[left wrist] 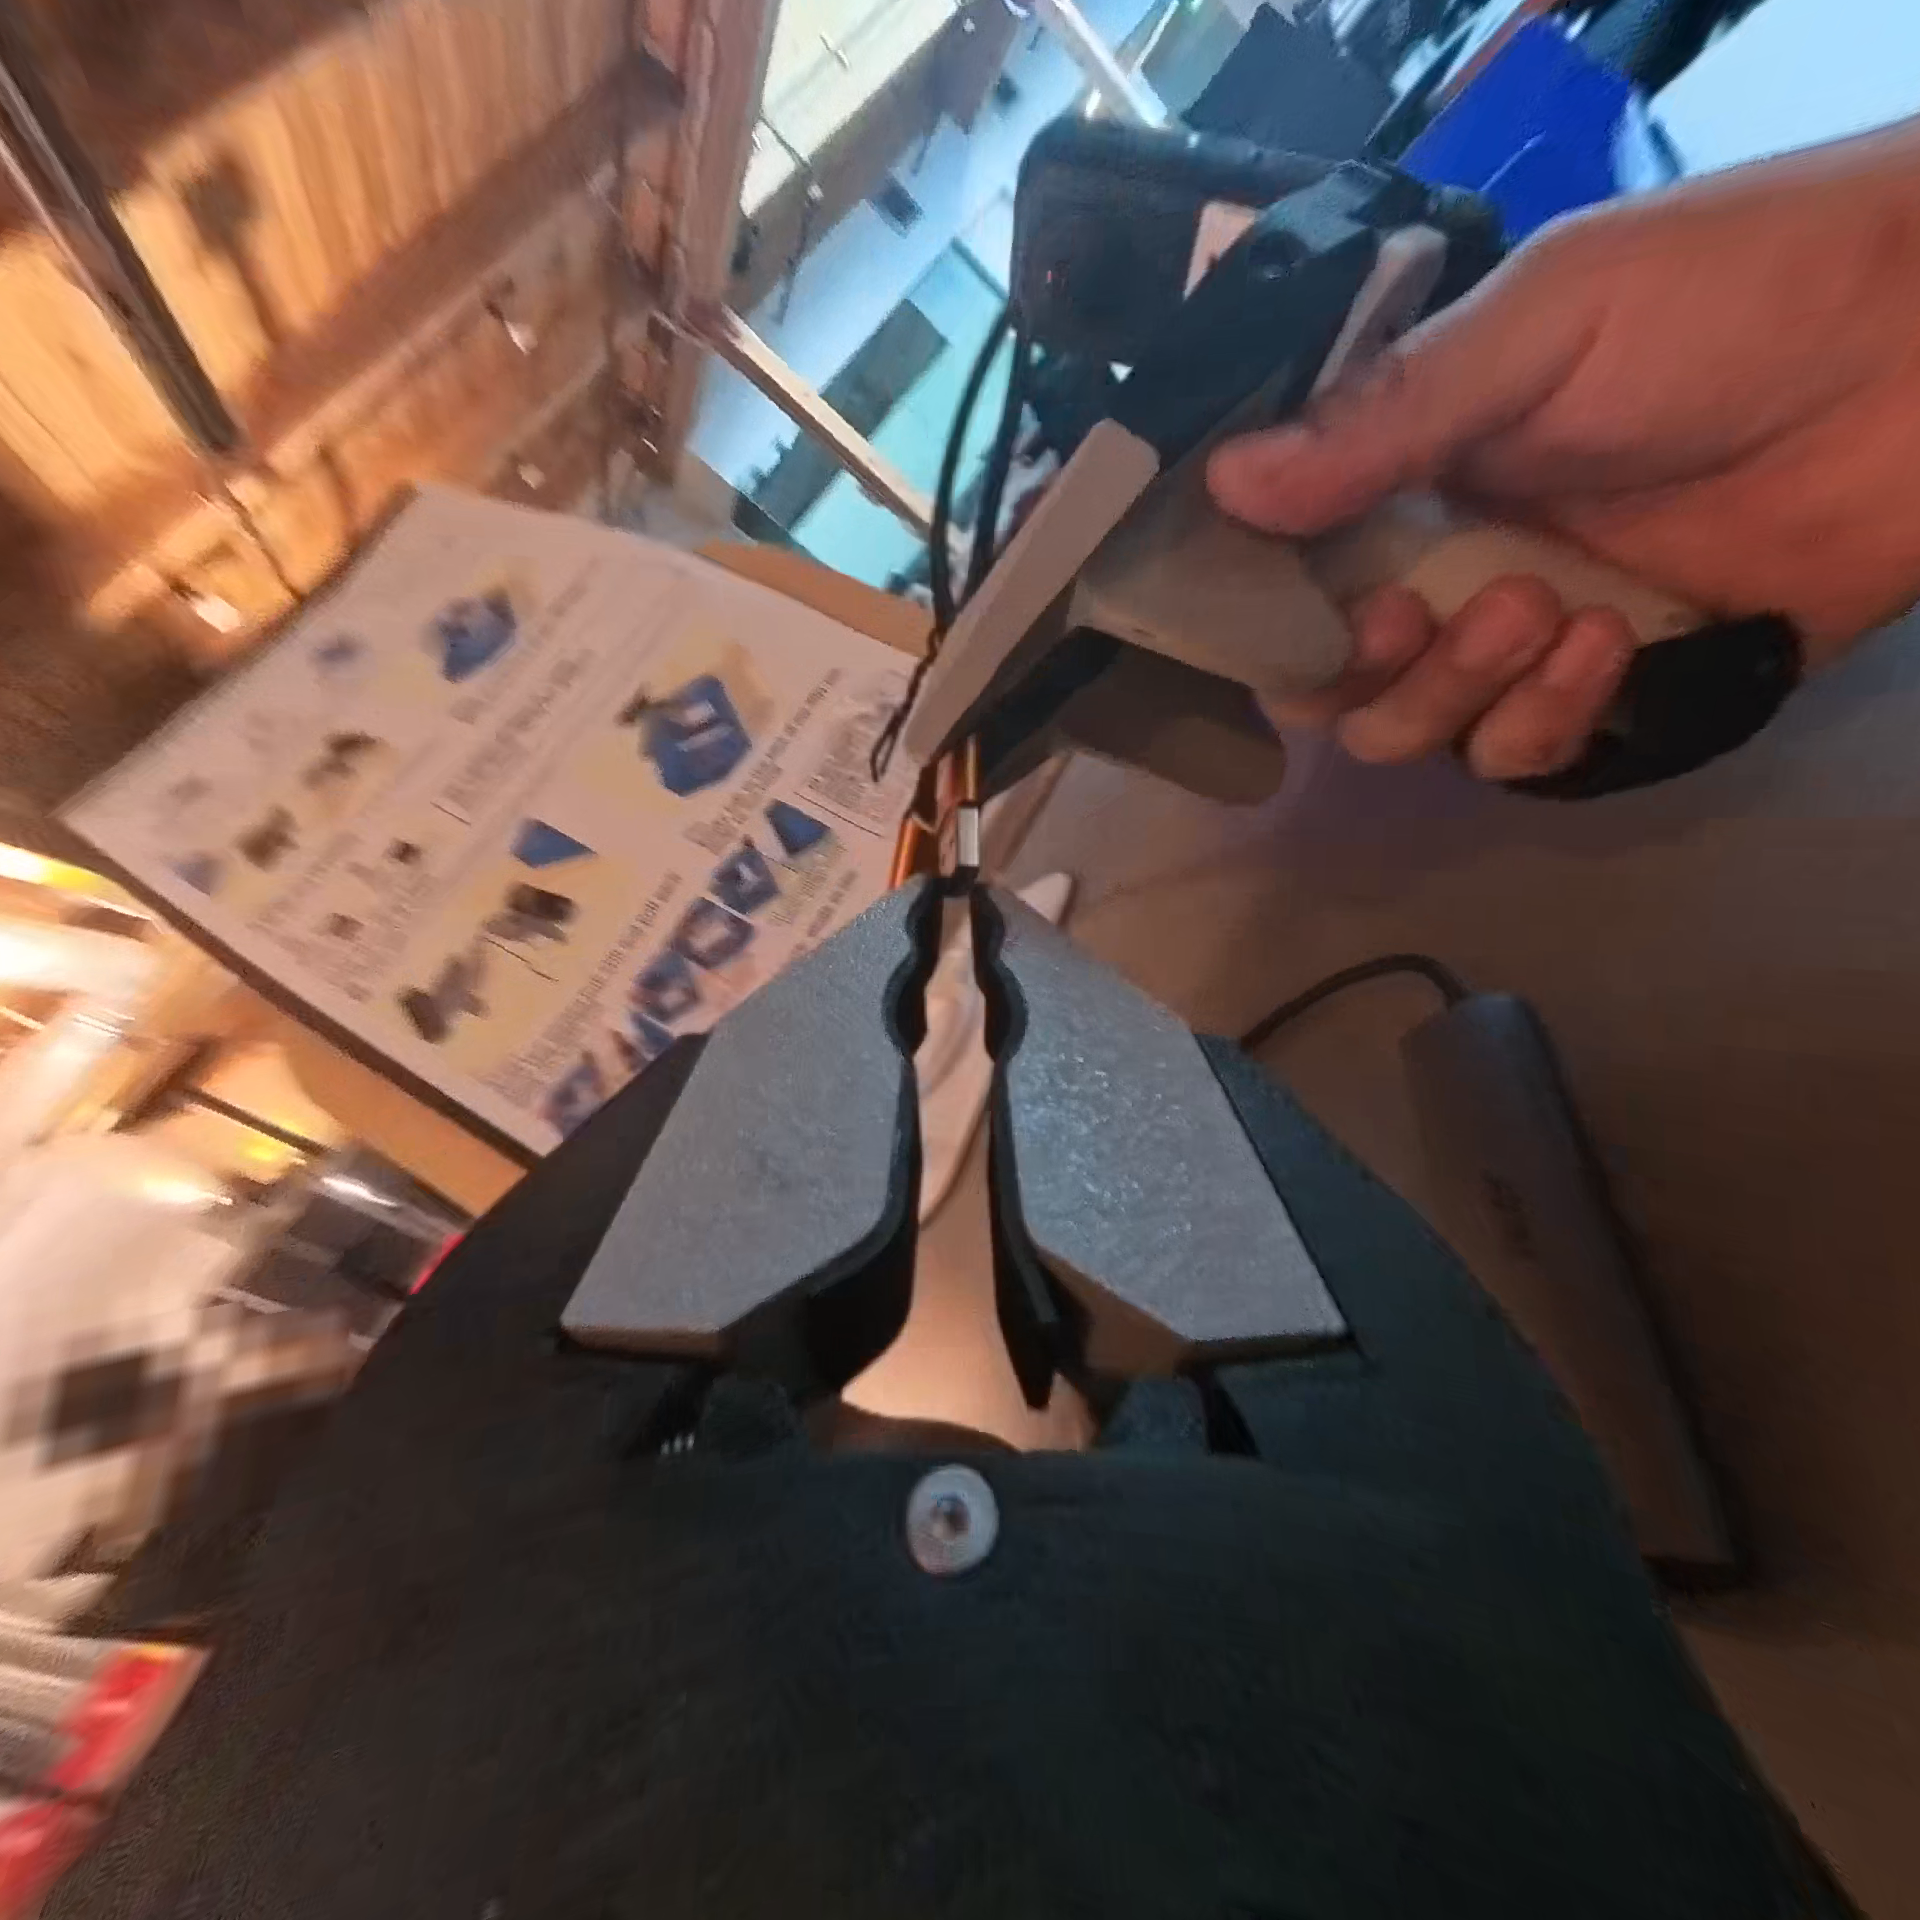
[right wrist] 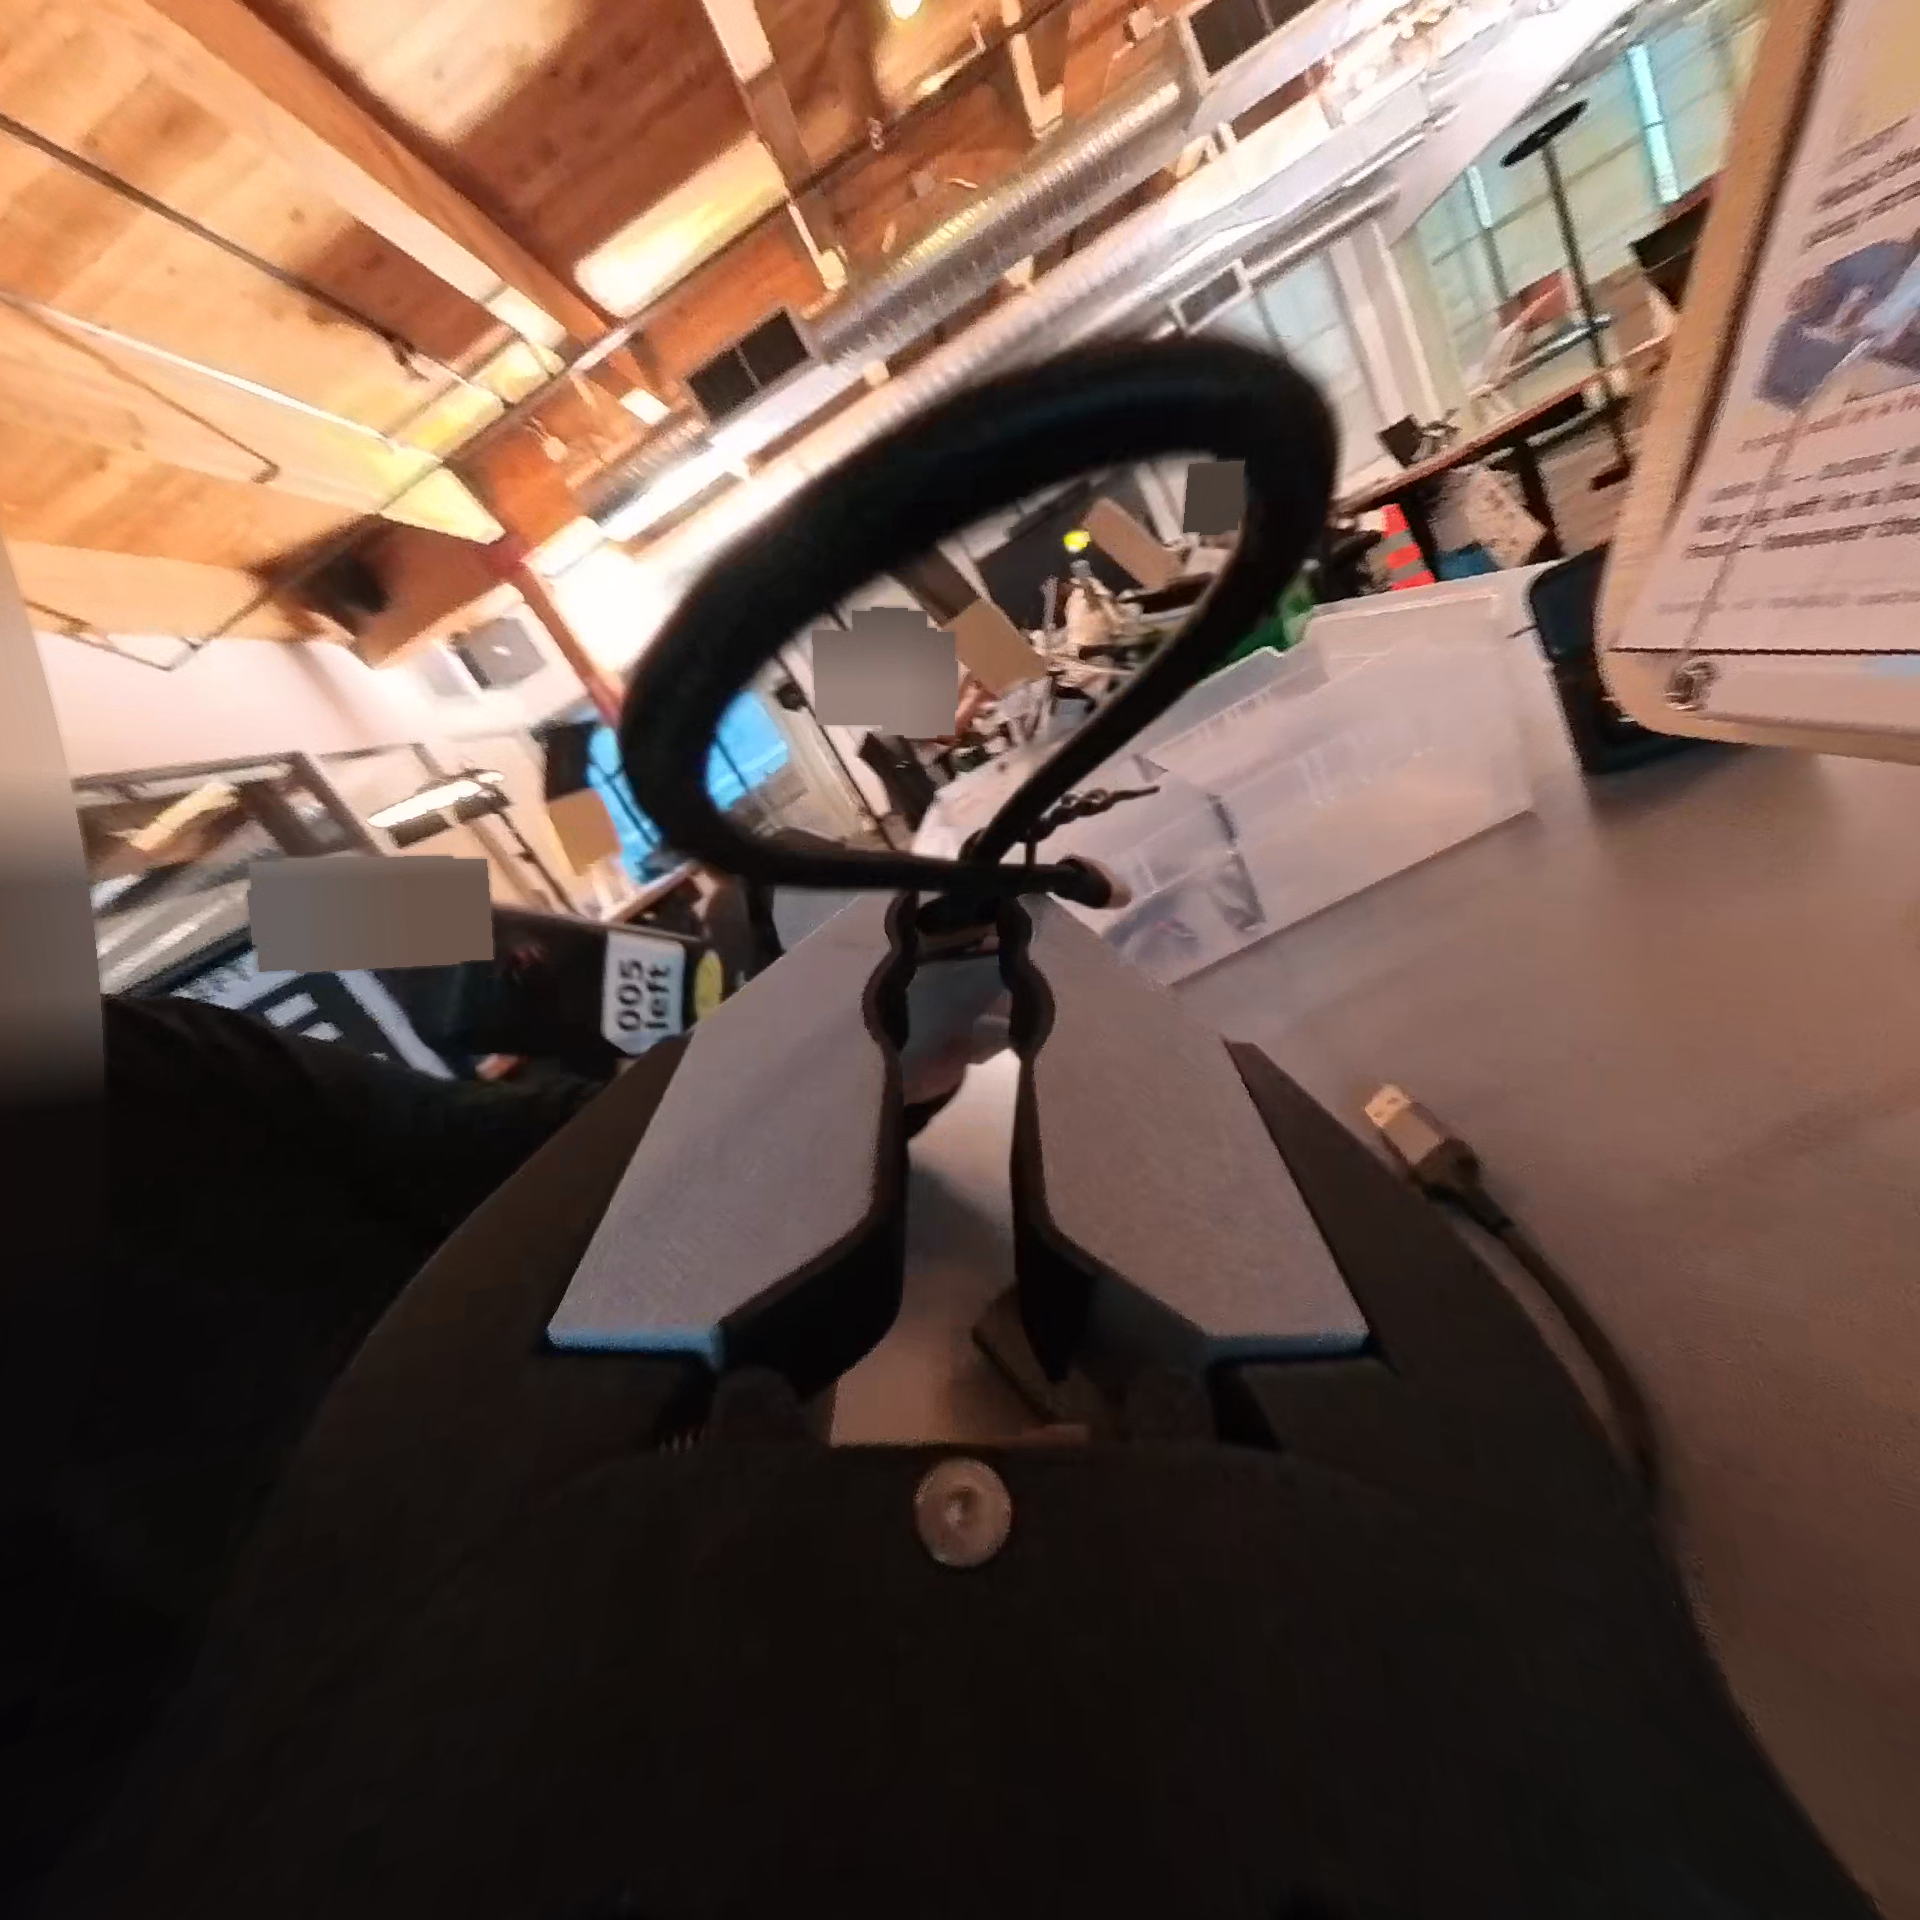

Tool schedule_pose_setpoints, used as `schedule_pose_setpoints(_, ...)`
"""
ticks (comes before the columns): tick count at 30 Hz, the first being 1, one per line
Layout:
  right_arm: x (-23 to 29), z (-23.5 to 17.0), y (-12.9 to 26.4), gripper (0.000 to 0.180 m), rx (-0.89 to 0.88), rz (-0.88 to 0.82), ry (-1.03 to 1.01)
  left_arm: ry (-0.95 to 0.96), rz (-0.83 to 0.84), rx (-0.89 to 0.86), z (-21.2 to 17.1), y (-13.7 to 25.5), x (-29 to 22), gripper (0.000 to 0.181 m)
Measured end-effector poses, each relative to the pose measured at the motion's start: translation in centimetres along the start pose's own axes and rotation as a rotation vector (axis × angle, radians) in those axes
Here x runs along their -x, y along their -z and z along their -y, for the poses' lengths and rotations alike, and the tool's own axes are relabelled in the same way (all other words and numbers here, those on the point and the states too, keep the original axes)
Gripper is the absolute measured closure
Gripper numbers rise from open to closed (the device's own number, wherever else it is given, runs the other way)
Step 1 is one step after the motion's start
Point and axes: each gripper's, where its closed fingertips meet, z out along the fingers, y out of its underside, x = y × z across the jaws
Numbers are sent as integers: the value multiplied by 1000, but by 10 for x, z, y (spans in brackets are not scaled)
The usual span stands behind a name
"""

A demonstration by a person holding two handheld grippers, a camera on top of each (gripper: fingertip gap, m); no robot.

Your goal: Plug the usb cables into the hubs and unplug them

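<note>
Right tool [right wrist: 954, 930] is raised and tilted, clamped on a coiled black cable [right wrist: 966, 613]. Left tool [left wrist: 957, 914] is nearly closed; contents cannot be told. Grey hub [left wrist: 1538, 1236] and loose USB plug [right wrist: 1413, 1132] lie on the worktop [right wrist: 1507, 1039].

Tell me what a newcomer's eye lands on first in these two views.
In the right wrist view, a thick black cable loop rises from the right gripper, which is pinched on its bundled end. In the left wrist view, a hand at upper right holds that gripper close over the left gripper, which is nearly closed on a thin cable. A dark hub lies on the grey table at right.
</note>
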Motion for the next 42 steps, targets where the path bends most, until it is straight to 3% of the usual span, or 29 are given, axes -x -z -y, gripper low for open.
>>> schedule_pose_setpoints(2, -11, 6, 7, 168, -22, -77, 25, 123, -101, 53, -8, 2, -10, 174)
schedule_pose_setpoints(9, -47, 15, 34, 168, -50, -265, -16, 479, -534, 499, -52, 49, -84, 125)
schedule_pose_setpoints(13, -54, 14, 38, 167, -24, -302, -13, 507, -646, 654, -70, 65, -109, 126)
schedule_pose_setpoints(15, -56, 10, 38, 167, 16, -315, -1, 558, -665, 667, -72, 63, -111, 152)
schedule_pose_setpoints(20, -60, -17, 40, 167, 233, -321, -16, 539, -684, 688, -78, 61, -103, 153)
schedule_pose_setpoints(24, -53, -18, 45, 168, 297, -300, 85, 668, -650, 648, -63, 63, -68, 153)
schedule_pose_setpoints(29, -18, -4, 31, 168, 206, -145, 132, 981, -498, 512, -49, 54, -21, 153)
schedule_pose_setpoints(33, -1, -21, 23, 167, 308, -68, 209, 1202, -482, 415, -45, 49, -21, 153)
schedule_pose_setpoints(39, -3, -52, 18, 167, 464, -62, 305, 1111, -554, 506, -47, 50, -35, 154)
schedule_pose_setpoints(42, 7, -69, 10, 167, 516, 4, 341, 1180, -642, 525, -40, 47, -42, 153)
